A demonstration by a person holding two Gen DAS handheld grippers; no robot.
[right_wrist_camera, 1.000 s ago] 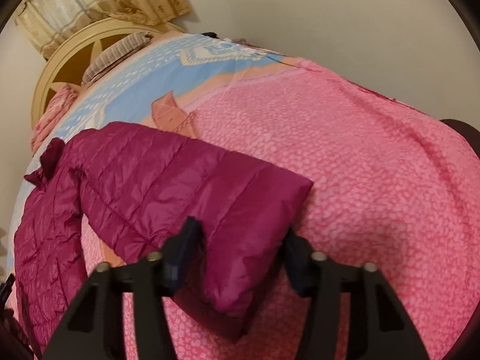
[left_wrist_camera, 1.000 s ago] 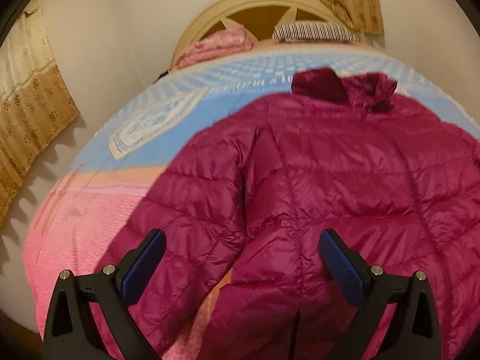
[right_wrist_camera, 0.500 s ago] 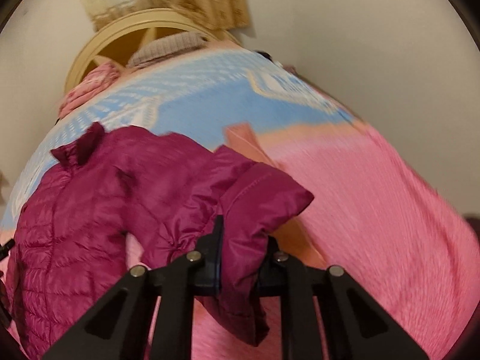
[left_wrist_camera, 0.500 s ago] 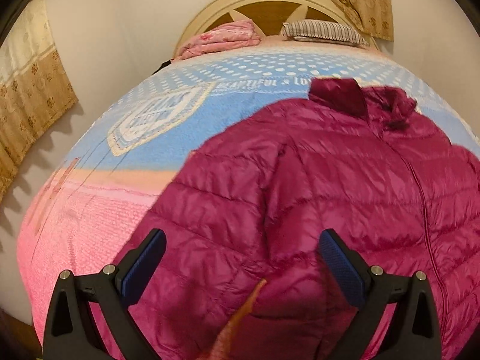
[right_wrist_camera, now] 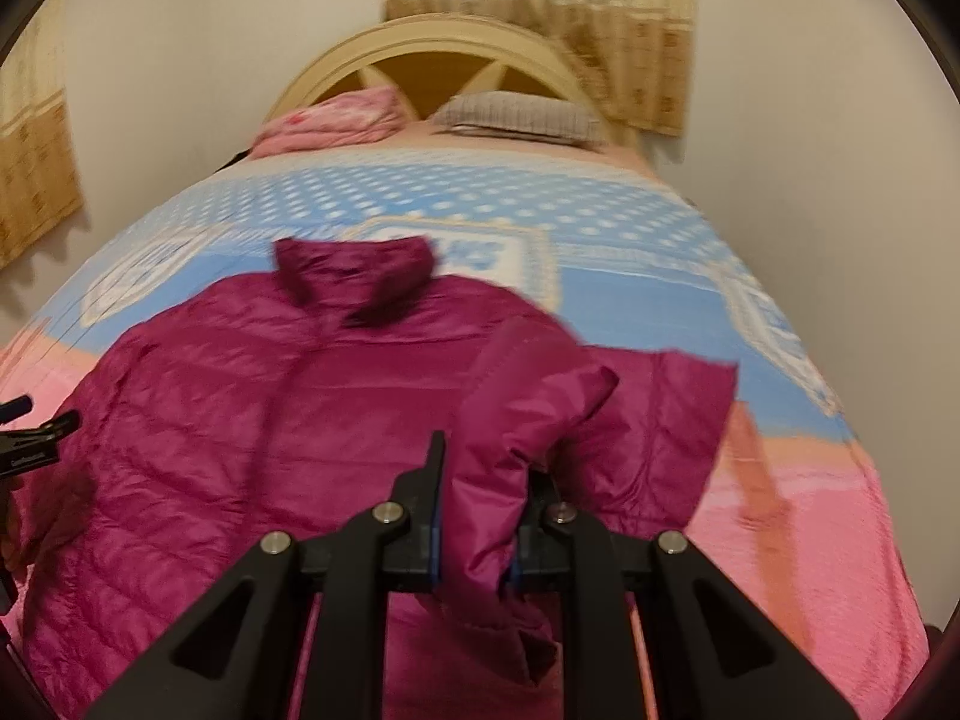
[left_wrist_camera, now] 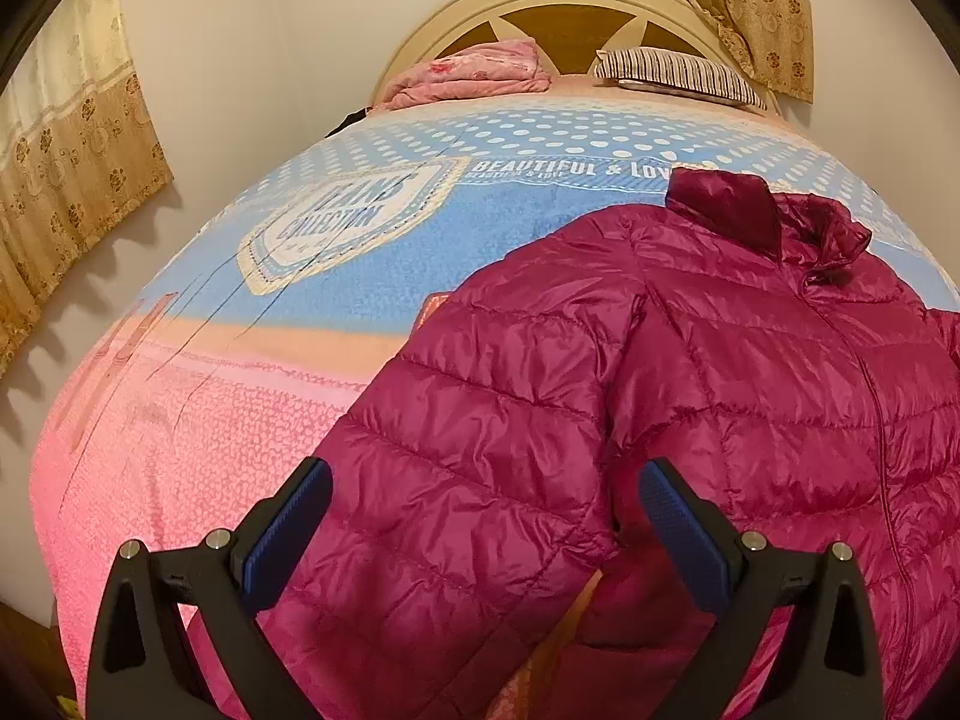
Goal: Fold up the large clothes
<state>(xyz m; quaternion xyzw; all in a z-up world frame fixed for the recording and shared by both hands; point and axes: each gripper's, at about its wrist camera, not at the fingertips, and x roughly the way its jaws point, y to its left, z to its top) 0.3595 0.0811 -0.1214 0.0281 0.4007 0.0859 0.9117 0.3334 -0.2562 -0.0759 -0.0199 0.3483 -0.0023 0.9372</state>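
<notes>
Your right gripper point(right_wrist_camera: 474, 516) pinches the sleeve cuff point(right_wrist_camera: 528, 420); the jacket body lies to its left.

The magenta jacket point(left_wrist_camera: 720, 372) lies lengthwise on the bed point(left_wrist_camera: 180, 420), collar toward the headboard point(left_wrist_camera: 576, 6). Your left gripper point(left_wrist_camera: 486, 516) hovers open over the other sleeve, holding nothing.

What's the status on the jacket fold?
Right gripper shut on sleeve of magenta quilted puffer jacket, lifted over the body. Left gripper open above other sleeve. Nothing blocking on the bedspread.
</notes>
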